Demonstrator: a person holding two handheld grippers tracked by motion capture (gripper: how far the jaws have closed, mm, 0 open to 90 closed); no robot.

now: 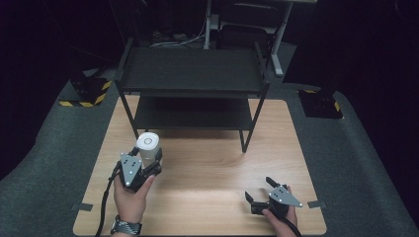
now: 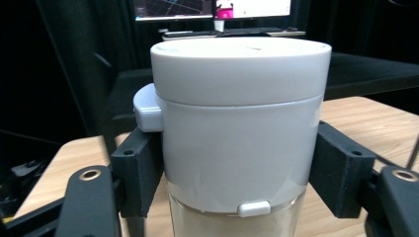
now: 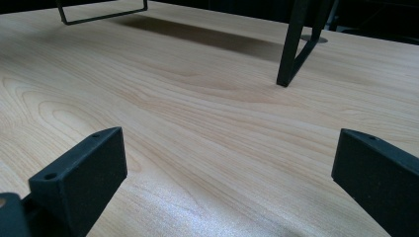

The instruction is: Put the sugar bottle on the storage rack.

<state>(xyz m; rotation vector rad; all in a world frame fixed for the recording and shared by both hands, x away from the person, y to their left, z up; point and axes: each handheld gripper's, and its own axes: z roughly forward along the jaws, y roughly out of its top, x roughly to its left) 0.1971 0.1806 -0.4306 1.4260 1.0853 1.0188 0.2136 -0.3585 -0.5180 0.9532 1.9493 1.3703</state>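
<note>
Gripping a white lidded jar (image 1: 147,148) at the table's (image 1: 207,168) nine o'clock, the left gripper (image 1: 143,165) is clamping just below the lid; slippage is a risk. The right gripper (image 1: 261,190), jaws apart, is idling at five o'clock. The left gripper view is revealing the jar's clear lower body (image 2: 232,224).

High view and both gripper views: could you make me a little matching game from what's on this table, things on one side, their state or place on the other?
Things:
1. white jar
2. left hand-held gripper
3. right hand-held gripper
4. black shelf rack

States or places:
A. jaws apart, nothing between them
B. stands at the far side of the wooden table
C. clamped between two black jaws
D. shut on the jar

Pairs: 1-C, 2-D, 3-A, 4-B
</note>
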